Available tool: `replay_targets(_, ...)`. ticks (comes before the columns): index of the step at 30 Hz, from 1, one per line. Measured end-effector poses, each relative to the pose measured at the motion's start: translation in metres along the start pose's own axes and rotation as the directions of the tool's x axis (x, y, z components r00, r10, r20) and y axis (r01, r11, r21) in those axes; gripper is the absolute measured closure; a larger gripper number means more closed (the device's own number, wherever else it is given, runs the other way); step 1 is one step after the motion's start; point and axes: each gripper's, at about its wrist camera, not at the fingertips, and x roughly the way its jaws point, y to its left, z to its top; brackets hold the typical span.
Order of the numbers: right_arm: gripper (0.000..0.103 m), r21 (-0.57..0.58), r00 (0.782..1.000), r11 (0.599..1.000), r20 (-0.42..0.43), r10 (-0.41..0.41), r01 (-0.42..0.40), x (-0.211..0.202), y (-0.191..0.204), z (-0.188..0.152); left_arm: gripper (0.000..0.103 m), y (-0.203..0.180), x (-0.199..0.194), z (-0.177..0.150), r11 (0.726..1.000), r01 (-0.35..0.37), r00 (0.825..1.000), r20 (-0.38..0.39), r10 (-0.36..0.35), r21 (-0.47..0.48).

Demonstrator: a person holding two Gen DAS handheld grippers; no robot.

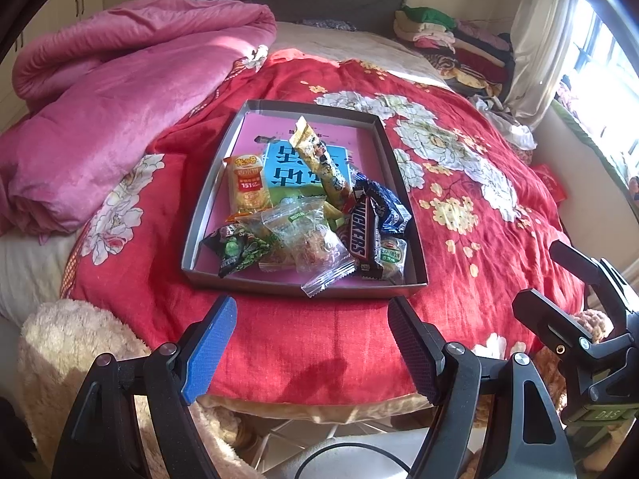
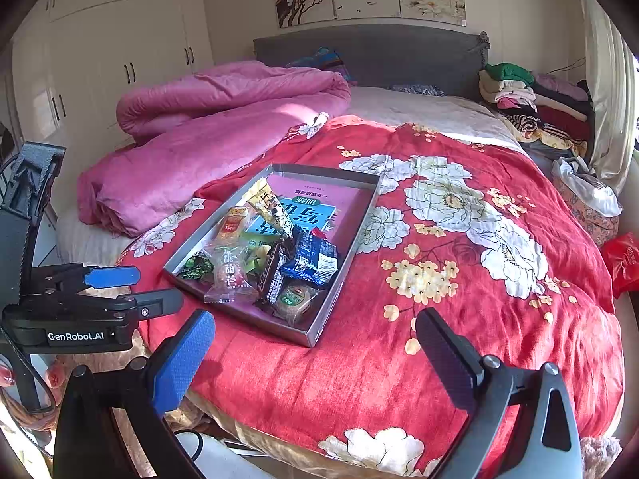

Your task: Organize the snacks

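A shallow grey box lies on the red flowered quilt and holds several wrapped snacks. Among them are a Snickers bar, an orange packet, a long yellow bar, a clear-wrapped sweet, a green-black packet and a blue packet. My left gripper hangs open just in front of the box's near edge, nothing between its fingers. My right gripper is open and empty too, near the box's right front corner.
A bunched pink blanket lies left of the box. Folded clothes are stacked at the headboard's right end. A red bag sits at the right bed edge. A fluffy beige throw hangs at the near left.
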Motion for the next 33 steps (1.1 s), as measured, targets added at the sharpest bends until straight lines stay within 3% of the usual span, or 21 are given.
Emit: replay_targets(33, 0.001, 0.010, 1.000, 1.000, -0.007, -0.009, 0.009, 0.0009, -0.0059, 0.0001, 0.024, 0.0019, 0.0017, 0.0036, 0.999, 0.036, 0.999, -0.016, -0.037, -0.037)
